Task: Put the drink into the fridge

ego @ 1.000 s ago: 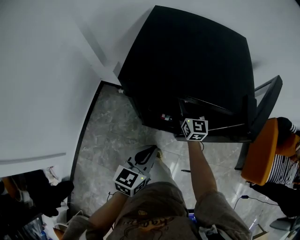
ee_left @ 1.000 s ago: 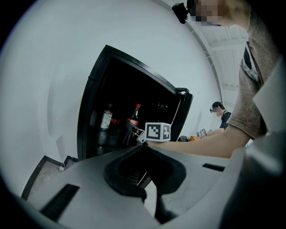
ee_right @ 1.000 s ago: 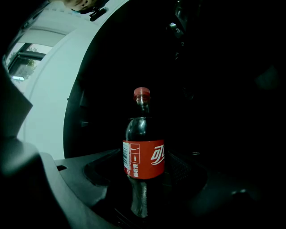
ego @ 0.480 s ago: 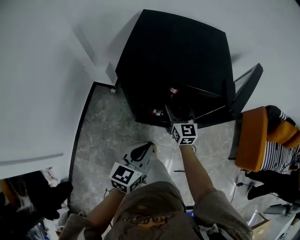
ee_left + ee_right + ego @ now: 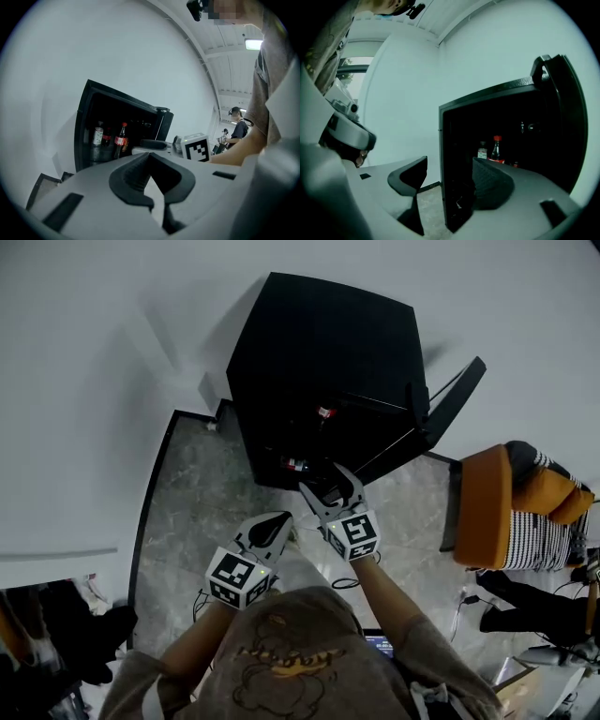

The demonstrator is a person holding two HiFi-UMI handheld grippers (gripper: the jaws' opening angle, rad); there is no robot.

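The black fridge [image 5: 328,352] stands against the white wall with its door [image 5: 448,407] swung open to the right. Inside it stand drink bottles: a red-capped cola bottle [image 5: 121,140] [image 5: 496,150] and a second bottle [image 5: 97,135] [image 5: 482,151]. They show as small red-and-white spots [image 5: 324,412] in the head view. My right gripper [image 5: 328,486] [image 5: 450,180] hangs open and empty just in front of the fridge opening. Beside it on the left, my left gripper [image 5: 278,519] [image 5: 150,157] is shut on nothing, lower and farther from the fridge.
An orange chair [image 5: 483,512] stands right of the fridge door, with a person in a striped top [image 5: 536,542] behind it. Cables [image 5: 349,582] lie on the marble floor [image 5: 192,512]. Other people [image 5: 238,125] stand far off in the left gripper view.
My right gripper has drawn back out of the fridge opening toward me, open and empty. The left gripper stayed shut and shifted slightly closer to the fridge.
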